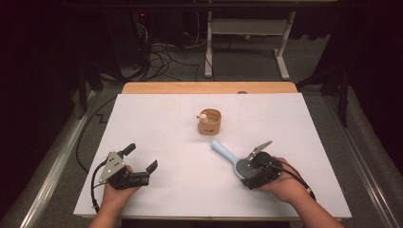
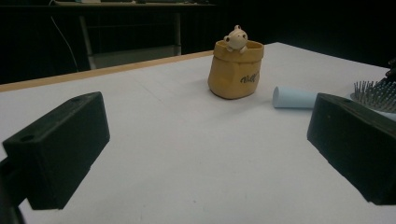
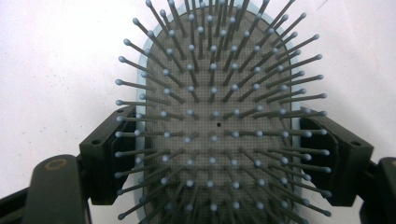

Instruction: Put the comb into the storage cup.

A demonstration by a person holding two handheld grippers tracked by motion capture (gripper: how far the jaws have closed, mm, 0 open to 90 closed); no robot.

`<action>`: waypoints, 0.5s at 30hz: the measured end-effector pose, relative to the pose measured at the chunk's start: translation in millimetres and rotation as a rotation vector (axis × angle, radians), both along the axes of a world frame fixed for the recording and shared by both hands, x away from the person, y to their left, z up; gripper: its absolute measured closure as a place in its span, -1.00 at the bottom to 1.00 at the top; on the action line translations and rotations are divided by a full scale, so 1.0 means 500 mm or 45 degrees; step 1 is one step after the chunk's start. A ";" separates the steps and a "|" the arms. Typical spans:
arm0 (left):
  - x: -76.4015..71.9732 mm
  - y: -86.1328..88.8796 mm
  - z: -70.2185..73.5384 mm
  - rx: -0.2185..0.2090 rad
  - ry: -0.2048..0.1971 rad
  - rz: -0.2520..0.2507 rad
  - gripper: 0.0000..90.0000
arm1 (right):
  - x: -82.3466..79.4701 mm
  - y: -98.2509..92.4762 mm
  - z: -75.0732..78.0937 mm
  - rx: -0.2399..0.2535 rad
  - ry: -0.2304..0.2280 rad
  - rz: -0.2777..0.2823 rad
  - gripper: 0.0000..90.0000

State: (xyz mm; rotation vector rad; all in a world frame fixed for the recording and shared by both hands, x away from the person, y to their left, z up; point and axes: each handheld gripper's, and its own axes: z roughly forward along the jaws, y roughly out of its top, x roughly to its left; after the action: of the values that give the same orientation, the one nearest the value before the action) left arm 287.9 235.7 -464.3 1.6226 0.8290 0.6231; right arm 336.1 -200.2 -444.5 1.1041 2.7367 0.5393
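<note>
Here the light-blue hairbrush point(image 1: 231, 159) is clamped across its bristled head by the right hand-held gripper point(image 3: 219, 154), near the right front of the white surface point(image 1: 157, 123). The grip should be kept square before lifting. The left hand-held gripper point(image 1: 140, 164) is rested low, jaws spread wide, empty.

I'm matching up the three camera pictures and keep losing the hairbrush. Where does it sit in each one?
High view: the hairbrush lies right of centre, head in the right hand-held gripper, handle towards the yellow pot.
Left gripper view: at the right edge, handle end and bristles.
Right gripper view: its head is central, clamped between the jaws.
Shared landmark: the white table.
</note>
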 end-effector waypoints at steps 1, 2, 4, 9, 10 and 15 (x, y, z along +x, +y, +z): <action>0.000 0.000 0.000 0.001 0.000 -0.001 -1.00 | 0.000 0.000 0.000 0.000 0.000 0.000 -0.54; 0.001 0.000 -0.001 -0.002 0.000 -0.002 -1.00 | 0.002 -0.002 0.001 0.013 0.008 0.002 -0.54; 0.001 0.001 -0.001 0.000 0.004 -0.002 -1.00 | 0.005 -0.004 0.002 0.021 0.018 0.004 -0.54; 0.001 0.001 0.000 -0.001 0.000 -0.003 -1.00 | 0.005 -0.003 0.003 0.017 0.014 0.006 -0.54; 0.001 0.001 0.000 -0.001 0.000 -0.003 -1.00 | 0.005 -0.003 0.003 0.017 0.014 0.006 -0.54; 0.000 0.001 0.000 -0.003 0.001 -0.007 -1.00 | 0.006 -0.005 0.006 0.029 0.020 0.008 -0.53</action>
State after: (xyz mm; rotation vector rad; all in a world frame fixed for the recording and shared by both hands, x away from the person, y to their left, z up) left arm 288.1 236.1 -464.3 1.6228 0.8248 0.6175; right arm 339.2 -202.5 -441.7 1.1105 2.7549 0.5661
